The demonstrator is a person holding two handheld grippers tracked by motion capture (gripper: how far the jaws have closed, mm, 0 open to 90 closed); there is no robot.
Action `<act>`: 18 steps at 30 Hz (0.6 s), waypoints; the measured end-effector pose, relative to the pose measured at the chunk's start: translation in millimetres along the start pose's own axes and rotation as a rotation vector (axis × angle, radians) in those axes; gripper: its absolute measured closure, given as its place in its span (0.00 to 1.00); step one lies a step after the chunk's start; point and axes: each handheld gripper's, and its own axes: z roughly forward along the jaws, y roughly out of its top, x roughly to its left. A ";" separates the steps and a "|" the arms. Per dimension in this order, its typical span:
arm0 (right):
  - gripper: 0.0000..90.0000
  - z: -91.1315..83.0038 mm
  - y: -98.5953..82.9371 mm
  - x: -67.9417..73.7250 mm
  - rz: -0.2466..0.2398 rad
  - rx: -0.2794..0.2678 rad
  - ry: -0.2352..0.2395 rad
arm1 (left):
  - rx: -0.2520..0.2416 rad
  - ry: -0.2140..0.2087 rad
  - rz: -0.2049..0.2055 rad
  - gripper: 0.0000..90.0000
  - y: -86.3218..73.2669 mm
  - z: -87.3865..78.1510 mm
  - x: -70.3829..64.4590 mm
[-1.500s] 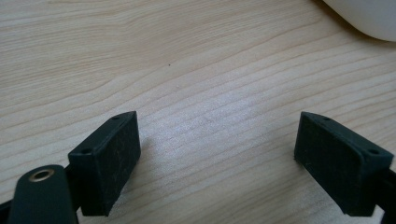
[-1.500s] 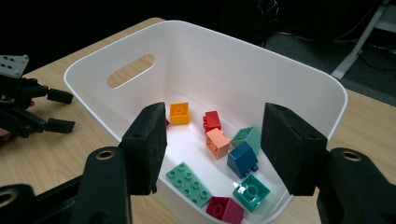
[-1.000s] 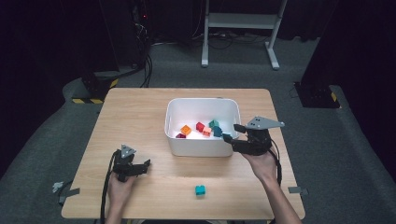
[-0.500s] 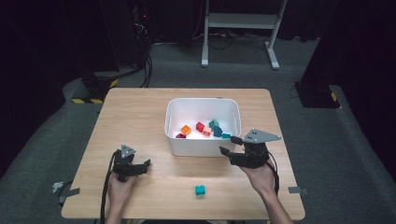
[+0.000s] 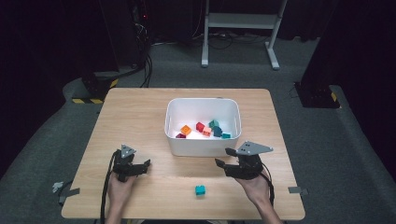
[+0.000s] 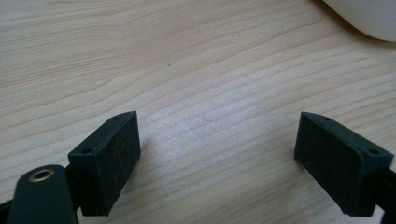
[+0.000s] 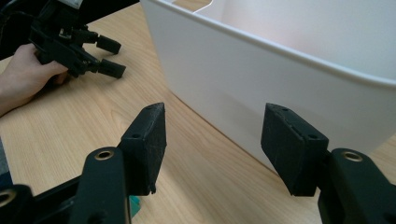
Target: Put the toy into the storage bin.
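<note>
Nearest the person, a teal block lies on the wooden surface in front of the white bin. The right gripper hovers just right of the block, the left gripper left of the bin; both have jaws wide apart, empty. Beyond the bin: grey floor, dark room.

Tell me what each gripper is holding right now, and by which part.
Nothing is held. The left gripper and the right gripper both stand open with only bare table between their jaws; the teal cube lies loose on the table.
</note>
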 end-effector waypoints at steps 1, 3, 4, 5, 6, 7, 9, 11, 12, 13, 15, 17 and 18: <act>0.45 1.0 -1.7 0.6 0.001 0.002 0.002 | 0.000 0.000 0.000 0.16 0.0 0.0 0.0; 0.45 2.7 -4.7 2.1 0.003 0.006 0.006 | 0.000 0.000 0.000 0.16 0.0 0.0 0.0; 0.45 3.4 -6.2 3.1 0.006 0.008 0.007 | 0.000 0.000 0.000 0.16 0.0 0.0 0.0; 0.45 4.2 -7.5 4.2 0.005 0.009 0.008 | 0.000 0.000 0.000 0.16 0.0 0.0 0.0; 0.45 4.9 -9.0 5.7 0.004 0.012 0.008 | 0.000 0.000 0.000 0.16 0.0 0.0 0.0; 0.45 6.0 -11.0 7.5 -0.002 0.014 0.010 | 0.000 0.000 0.000 0.16 0.0 0.0 0.0; 0.45 7.8 -14.2 10.3 -0.008 0.020 0.016 | 0.000 0.000 0.000 0.16 0.0 0.0 0.0; 0.45 10.5 -18.6 13.5 -0.008 0.033 0.024 | 0.000 0.000 0.000 0.16 0.0 0.0 0.0; 0.45 12.3 -20.9 14.8 -0.011 0.038 0.030 | 0.000 0.000 0.000 0.16 0.0 0.0 0.0; 0.45 13.9 -23.2 16.3 -0.011 0.045 0.034 | 0.000 0.000 0.000 0.16 0.0 0.0 0.0; 0.45 17.3 -27.7 18.9 -0.012 0.054 0.039 | 0.000 0.000 0.000 0.16 0.0 0.0 0.0; 0.45 21.0 -31.9 20.5 -0.005 0.061 0.052 | 0.000 0.000 0.000 0.16 0.0 0.0 0.0; 0.45 23.1 -33.9 21.8 0.002 0.069 0.057 | 0.000 0.000 0.000 0.16 0.0 0.0 0.0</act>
